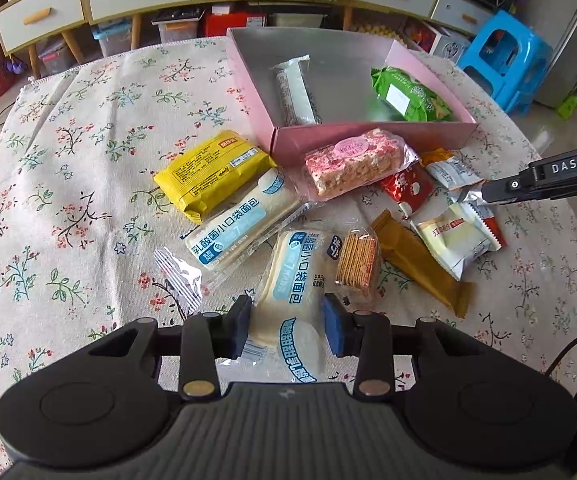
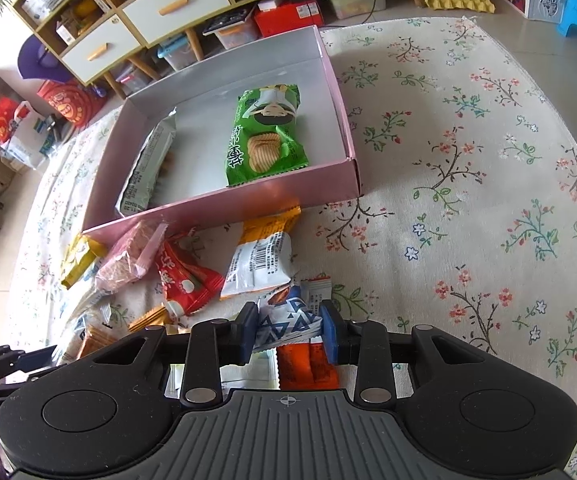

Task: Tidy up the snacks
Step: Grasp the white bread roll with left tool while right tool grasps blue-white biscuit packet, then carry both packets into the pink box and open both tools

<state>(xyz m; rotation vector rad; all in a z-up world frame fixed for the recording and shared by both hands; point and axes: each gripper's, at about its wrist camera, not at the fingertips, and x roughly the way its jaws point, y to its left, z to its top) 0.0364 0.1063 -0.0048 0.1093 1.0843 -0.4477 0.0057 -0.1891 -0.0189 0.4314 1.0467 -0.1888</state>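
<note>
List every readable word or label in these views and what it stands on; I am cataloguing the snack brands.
"DAS": on the black right gripper.
"乳酸菌小口袋面包": on the white-and-blue bread packet beside the yellow packet.
"乳酸菌小口袋面包": on the matching bread packet between the left gripper's jaws.
Green crisp bag in the pink cardboard box: large characters, unclear.
Pink round sticker, barcodes, small print: too blurred.

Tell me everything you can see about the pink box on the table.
The pink box is a shallow, open rectangular tray, seemingly cardboard, pink outside with a pale grey lining. It sits flat on the floral tablecloth near the table's far edge. Inside lie a green chip packet and a long pale packet along one wall. A pink rice-crisp bar leans against its near wall, amid loose snacks.
</note>
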